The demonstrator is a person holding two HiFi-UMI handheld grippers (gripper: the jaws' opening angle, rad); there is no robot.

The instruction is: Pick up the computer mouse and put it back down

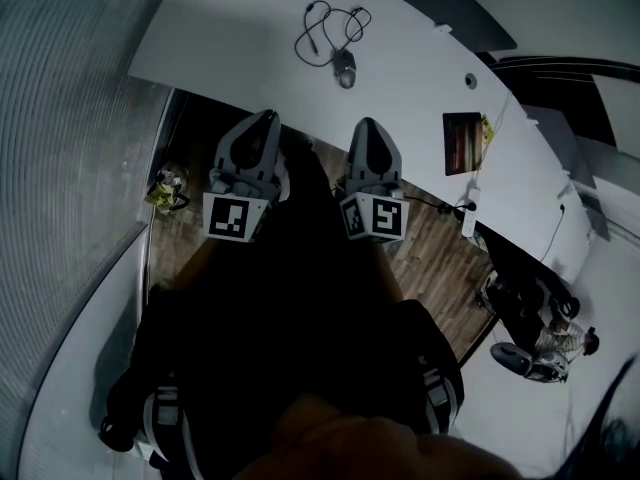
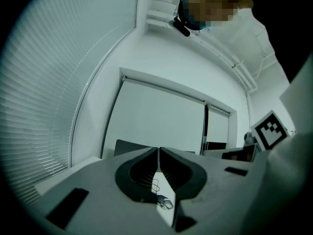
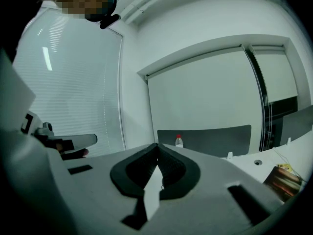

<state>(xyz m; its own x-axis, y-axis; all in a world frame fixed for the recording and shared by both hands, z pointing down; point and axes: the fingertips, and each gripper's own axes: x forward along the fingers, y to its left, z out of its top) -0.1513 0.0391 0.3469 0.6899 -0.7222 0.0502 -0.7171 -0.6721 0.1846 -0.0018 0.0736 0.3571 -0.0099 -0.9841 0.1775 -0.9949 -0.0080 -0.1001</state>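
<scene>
The mouse (image 1: 345, 68) is lying on the white table (image 1: 240, 43), well ahead of both grippers, untouched. Its cable (image 1: 330, 26) is sitting in loose loops just behind it, on the side away from the person. In the left gripper view the mouse (image 2: 166, 203) is showing low between the jaw bases, far beyond the tips, with the cable (image 2: 155, 185) just above it.

The left gripper (image 1: 268, 118) is pointing toward the table edge with its jaws pressed together at the tips and nothing between them; the left gripper view (image 2: 158, 150) is confirming this. The right gripper (image 1: 367, 125) is standing just beside it, also aimed at the table, its jaws closed tip to tip (image 3: 157, 145) and gripping nothing. Both are hanging short of the table edge, above the wooden floor (image 1: 430, 258).

A bottle (image 3: 179, 141) with a red cap is standing at the far side of the table. A booklet (image 1: 462, 143) is lying toward the table's right end.
</scene>
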